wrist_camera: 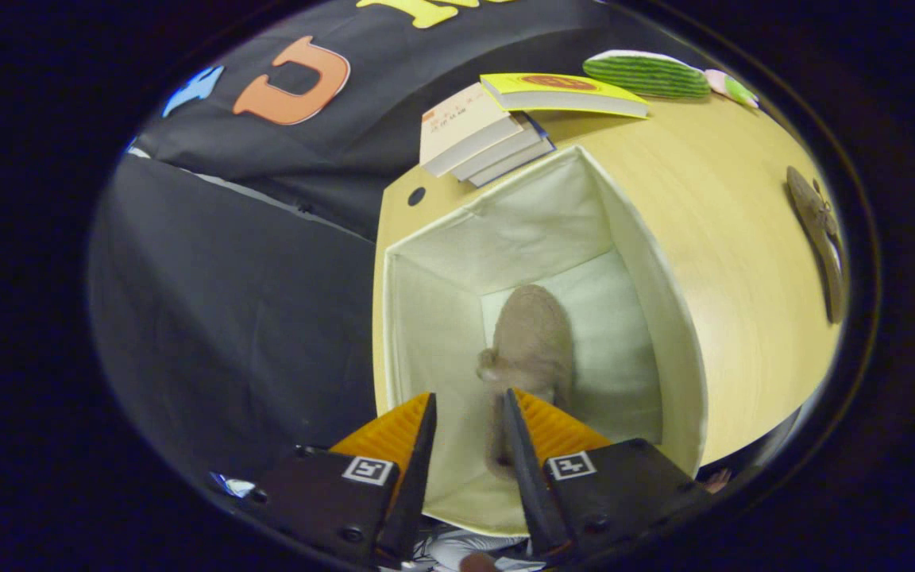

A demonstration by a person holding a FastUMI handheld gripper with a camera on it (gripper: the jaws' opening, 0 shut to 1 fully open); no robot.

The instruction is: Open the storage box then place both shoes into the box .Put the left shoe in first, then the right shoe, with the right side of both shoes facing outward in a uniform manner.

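I look down into the open cream fabric storage box (648,262), which stands on a light wooden table (743,254). A tan suede shoe (533,342) lies on the box floor, its toe pointing away from me. My gripper (469,396) hangs over the box's near side, open. The shoe's heel end runs just ahead of and along the inner face of the right finger (523,445). The left finger (418,445) stands clear of the shoe, with a gap of box lining between them. The second tan shoe (819,238) lies on the table, well to the right of the box.
A stack of books (473,131) sits just beyond the box's far corner, with a yellow book (561,94) leaning on it. A green ribbed object (648,75) lies at the table's far edge. Black booth cloth (227,318) hangs left of the table.
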